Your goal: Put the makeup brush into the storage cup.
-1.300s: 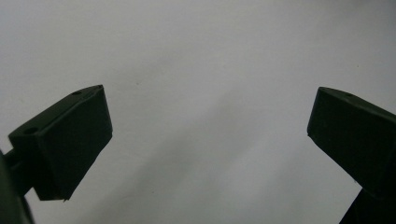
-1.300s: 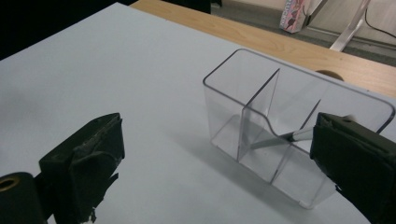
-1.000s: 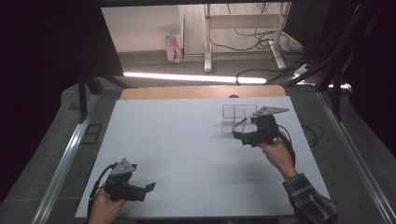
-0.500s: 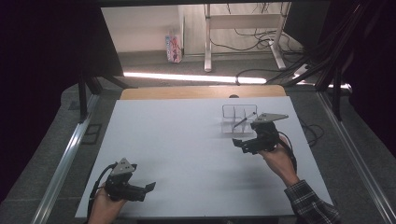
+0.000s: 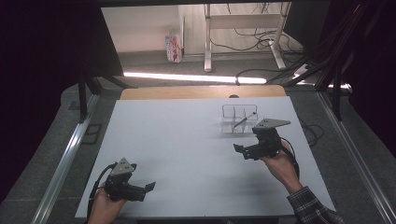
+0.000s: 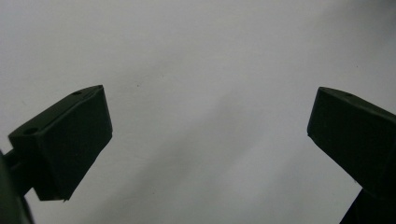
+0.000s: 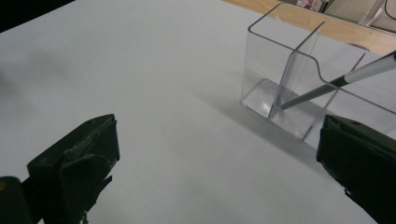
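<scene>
A clear plastic organizer [image 5: 239, 119] with dividers stands at the right rear of the white tabletop [image 5: 187, 140]. A thin dark pen [image 5: 245, 120] leans inside it. My right gripper [image 5: 239, 150] hovers just in front of the organizer, open and holding nothing. In the right gripper view the organizer [image 7: 289, 88] sits ahead and to the right of my right gripper [image 7: 218, 126]. The pen [image 7: 336, 81] slants into its middle compartment. My left gripper [image 5: 148, 186] rests near the front left edge. It stands open over bare white surface in the left gripper view [image 6: 210, 93].
A strip of wooden table [image 5: 201, 92] shows behind the white top. Metal rails [image 5: 70, 149] run along both sides. Cables [image 5: 308, 130] lie on the floor to the right. A small carton [image 5: 173, 47] stands on the floor far back.
My right gripper has drawn back from the organizer toward the near edge of the table. The pen stays in the organizer. The left gripper has not moved.
</scene>
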Motion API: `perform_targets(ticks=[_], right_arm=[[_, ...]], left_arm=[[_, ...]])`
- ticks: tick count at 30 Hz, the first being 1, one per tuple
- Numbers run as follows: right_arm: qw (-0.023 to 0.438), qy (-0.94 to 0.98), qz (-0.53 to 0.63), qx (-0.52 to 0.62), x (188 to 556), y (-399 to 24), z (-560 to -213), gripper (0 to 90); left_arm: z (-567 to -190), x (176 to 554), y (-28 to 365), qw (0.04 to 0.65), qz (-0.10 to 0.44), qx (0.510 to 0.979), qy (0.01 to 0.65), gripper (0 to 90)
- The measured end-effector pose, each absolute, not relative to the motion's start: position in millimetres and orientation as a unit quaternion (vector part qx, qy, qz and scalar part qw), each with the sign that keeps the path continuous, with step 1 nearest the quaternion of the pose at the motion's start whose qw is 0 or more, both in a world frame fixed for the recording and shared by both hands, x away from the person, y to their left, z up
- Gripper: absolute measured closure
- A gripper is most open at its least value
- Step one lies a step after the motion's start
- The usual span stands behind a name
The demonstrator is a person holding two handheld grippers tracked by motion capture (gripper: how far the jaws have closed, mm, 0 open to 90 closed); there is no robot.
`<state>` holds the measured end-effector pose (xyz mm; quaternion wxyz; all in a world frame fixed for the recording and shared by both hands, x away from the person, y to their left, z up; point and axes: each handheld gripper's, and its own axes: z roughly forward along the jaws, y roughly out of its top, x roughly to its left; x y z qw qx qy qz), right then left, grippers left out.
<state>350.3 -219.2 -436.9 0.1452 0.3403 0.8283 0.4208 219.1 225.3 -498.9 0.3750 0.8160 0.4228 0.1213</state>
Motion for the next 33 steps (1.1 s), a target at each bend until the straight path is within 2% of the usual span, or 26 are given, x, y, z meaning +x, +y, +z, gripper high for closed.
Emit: perform_targets(ticks=[33], right_arm=[[0.139,0.836,0.404,0.345,326,-231,-452,0.0]], left_arm=[[-499,219,225,0.374,0.127,0.818,0.418,0.7]])
